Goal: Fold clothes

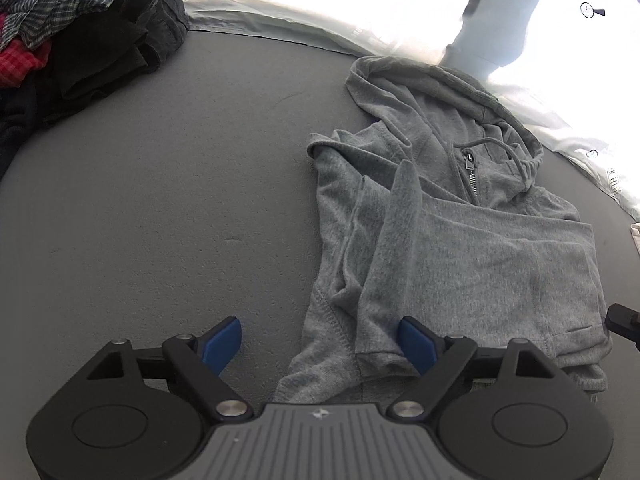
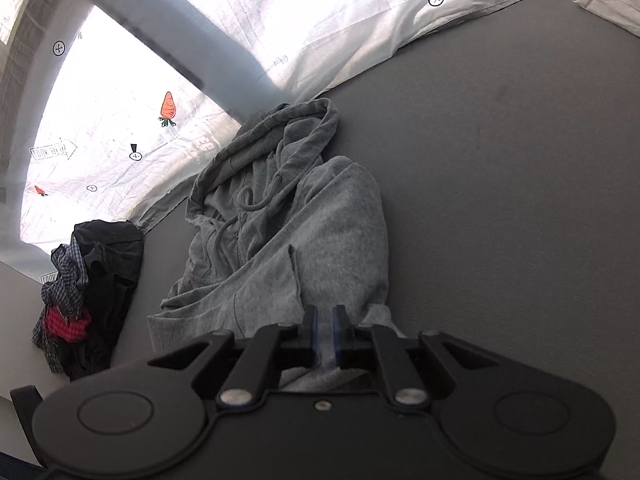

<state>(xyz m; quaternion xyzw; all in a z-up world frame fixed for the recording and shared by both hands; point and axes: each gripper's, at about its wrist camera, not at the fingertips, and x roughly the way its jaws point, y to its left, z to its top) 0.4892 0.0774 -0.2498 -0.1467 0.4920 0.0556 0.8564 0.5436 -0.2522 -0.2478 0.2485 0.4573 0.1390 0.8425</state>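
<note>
Grey zip-up cotton hoodie lies on the dark grey felt-like table top, hood end toward the white printed backdrop sheet, hem end toward the operator. Both sleeves look folded in over the body already, so my read: mid-fold, sleeves done, body fold from hem toward hood still to come

Left gripper jaws wide apart, nothing between pads; its one blue pad rests at the hoodie's hem corner, other over bare table just beside the hoodie

Right gripper jaws narrow, only a slim gap; grey fabric shows thru the gap at the hoodie's hem, can't tell if pads actually pinch it

Next move prob needs: left closes on near hem corner, right secures the other corner, then both lift and carry hem toward hood, keeping sleeves tucked

Pile of dark, plaid and red clothes sits well apart from the hoodie, untouched
</note>
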